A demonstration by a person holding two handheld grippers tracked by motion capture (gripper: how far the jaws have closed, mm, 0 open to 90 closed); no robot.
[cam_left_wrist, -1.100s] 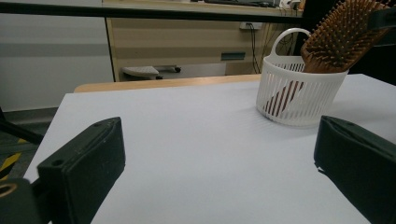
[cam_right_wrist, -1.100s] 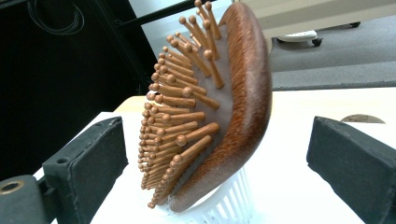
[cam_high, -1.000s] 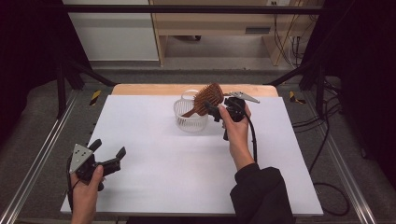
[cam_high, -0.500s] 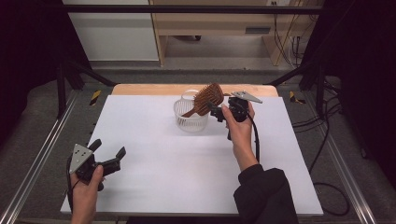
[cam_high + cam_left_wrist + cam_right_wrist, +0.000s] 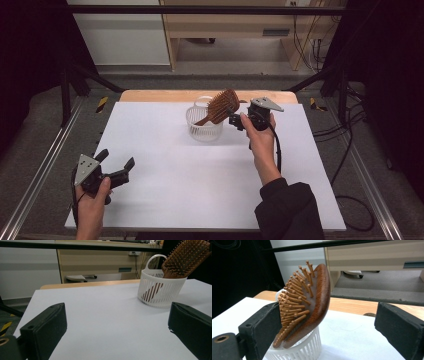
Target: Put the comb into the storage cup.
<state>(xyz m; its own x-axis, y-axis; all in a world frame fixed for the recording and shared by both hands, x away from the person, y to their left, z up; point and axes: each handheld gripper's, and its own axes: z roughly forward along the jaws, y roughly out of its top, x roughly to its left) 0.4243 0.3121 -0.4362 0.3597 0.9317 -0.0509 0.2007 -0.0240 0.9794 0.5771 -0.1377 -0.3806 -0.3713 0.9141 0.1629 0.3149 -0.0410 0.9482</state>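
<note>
Upright, bristly wooden hairbrush in ribbed white plastic basket.

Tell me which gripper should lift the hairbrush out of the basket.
Right. The right gripper is open beside the hairbrush standing in the white basket, brush head between its jaws. The left gripper sits far off at the table's near left corner.

On table: one white slatted basket, one wooden hairbrush, two hand-held grippers, left gripper and right gripper.

Black grippers with grey three-cornered plates; dark right sleeve.
</note>
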